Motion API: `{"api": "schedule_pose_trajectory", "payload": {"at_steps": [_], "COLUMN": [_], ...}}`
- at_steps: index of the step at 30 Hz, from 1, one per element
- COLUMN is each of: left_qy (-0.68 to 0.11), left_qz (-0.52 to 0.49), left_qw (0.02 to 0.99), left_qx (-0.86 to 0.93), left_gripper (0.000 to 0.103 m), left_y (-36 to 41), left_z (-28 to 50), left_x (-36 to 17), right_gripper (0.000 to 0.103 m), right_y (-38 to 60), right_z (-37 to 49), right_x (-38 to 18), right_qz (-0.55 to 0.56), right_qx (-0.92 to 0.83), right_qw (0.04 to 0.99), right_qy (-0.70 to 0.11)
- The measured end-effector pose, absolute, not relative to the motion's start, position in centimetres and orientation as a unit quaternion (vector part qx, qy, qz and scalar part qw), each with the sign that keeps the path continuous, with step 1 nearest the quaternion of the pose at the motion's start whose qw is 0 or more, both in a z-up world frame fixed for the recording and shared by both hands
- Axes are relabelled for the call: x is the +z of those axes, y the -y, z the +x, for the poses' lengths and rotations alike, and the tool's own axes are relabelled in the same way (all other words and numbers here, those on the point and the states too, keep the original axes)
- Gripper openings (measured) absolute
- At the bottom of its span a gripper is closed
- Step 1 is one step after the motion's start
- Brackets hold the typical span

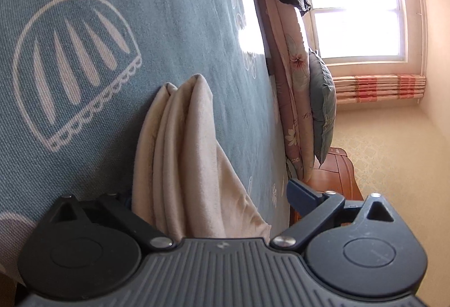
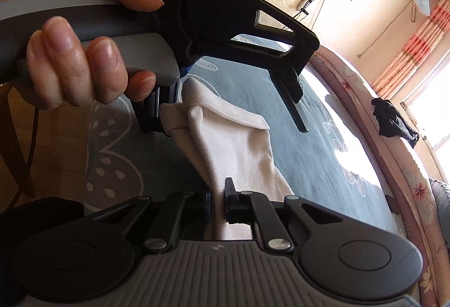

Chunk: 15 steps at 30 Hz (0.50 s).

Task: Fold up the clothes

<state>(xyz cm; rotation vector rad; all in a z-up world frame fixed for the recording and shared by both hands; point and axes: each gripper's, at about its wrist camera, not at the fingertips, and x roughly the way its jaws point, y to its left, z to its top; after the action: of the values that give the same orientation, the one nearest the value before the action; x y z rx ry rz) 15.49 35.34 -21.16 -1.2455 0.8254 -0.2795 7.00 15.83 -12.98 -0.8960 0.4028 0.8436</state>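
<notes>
Cream garment [image 2: 233,143], bunched lengthwise on the blue bed cover [image 2: 309,138]: right tool [image 2: 217,201] clamped on its near end, lower centre of frame. Left tool [image 2: 225,115] sits mid-frame with jaws spread; one finger touches the far bunched corner, the other stands clear to the right. Nothing is pinched there yet. Advice: feed all layers between the fingers before squeezing, keep the right clamp steady, then pull taut so the fold line runs straight.
</notes>
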Motion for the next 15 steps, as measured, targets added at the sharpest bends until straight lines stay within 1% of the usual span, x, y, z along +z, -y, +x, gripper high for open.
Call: {"api": "schedule_pose_trajectory", "payload": {"at_steps": [1, 2, 3, 4, 6, 7, 8, 11, 13, 14, 15], "left_qy": [-0.387, -0.397, -0.407, -0.417, -0.43, -0.434, -0.436, -0.441, -0.445, -0.447, -0.446], "left_qz": [-0.554, -0.544, -0.534, -0.524, -0.513, -0.508, -0.503, -0.482, -0.465, -0.456, -0.45], "left_qw": [0.727, 0.729, 0.732, 0.735, 0.737, 0.739, 0.742, 0.753, 0.763, 0.767, 0.771], "left_qx": [-0.122, -0.117, -0.112, -0.106, -0.093, -0.087, -0.082, -0.074, -0.067, -0.063, -0.063], "left_gripper": [0.081, 0.071, 0.059, 0.052, 0.026, 0.023, 0.019, 0.017, 0.017, 0.017, 0.017], "left_y": [-35.3, -35.3, -35.3, -35.2, -35.3, -35.3, -35.3, -34.8, -34.3, -34.0, -33.8], "left_z": [15.5, 15.5, 15.4, 15.3, 15.1, 15.0, 15.0, 14.9, 15.0, 15.1, 15.1], "left_x": [-21.1, -21.1, -21.1, -21.1, -21.1, -21.1, -21.0, -20.4, -19.7, -19.4, -18.8], "right_gripper": [0.011, 0.011, 0.014, 0.016, 0.02, 0.024, 0.03, 0.036, 0.036, 0.039, 0.04], "right_y": [-15.8, -15.6, -15.5, -15.4, -14.8, -14.4, -13.9, -12.0, -10.4, -9.5, -8.5], "right_z": [7.0, 7.1, 7.1, 7.1, 6.9, 6.9, 6.8, 6.8, 7.3, 7.6, 7.7], "right_x": [-13.0, -12.9, -12.8, -12.7, -12.2, -11.9, -11.5, -10.3, -9.8, -9.5, -9.4], "right_qz": [-0.415, -0.41, -0.404, -0.399, -0.385, -0.378, -0.372, -0.353, -0.341, -0.337, -0.333], "right_qx": [0.395, 0.397, 0.4, 0.402, 0.412, 0.417, 0.418, 0.422, 0.412, 0.401, 0.388], "right_qw": [0.797, 0.798, 0.799, 0.8, 0.8, 0.8, 0.802, 0.805, 0.813, 0.818, 0.824], "right_qy": [-0.19, -0.194, -0.197, -0.199, -0.205, -0.209, -0.211, -0.22, -0.231, -0.237, -0.242]}}
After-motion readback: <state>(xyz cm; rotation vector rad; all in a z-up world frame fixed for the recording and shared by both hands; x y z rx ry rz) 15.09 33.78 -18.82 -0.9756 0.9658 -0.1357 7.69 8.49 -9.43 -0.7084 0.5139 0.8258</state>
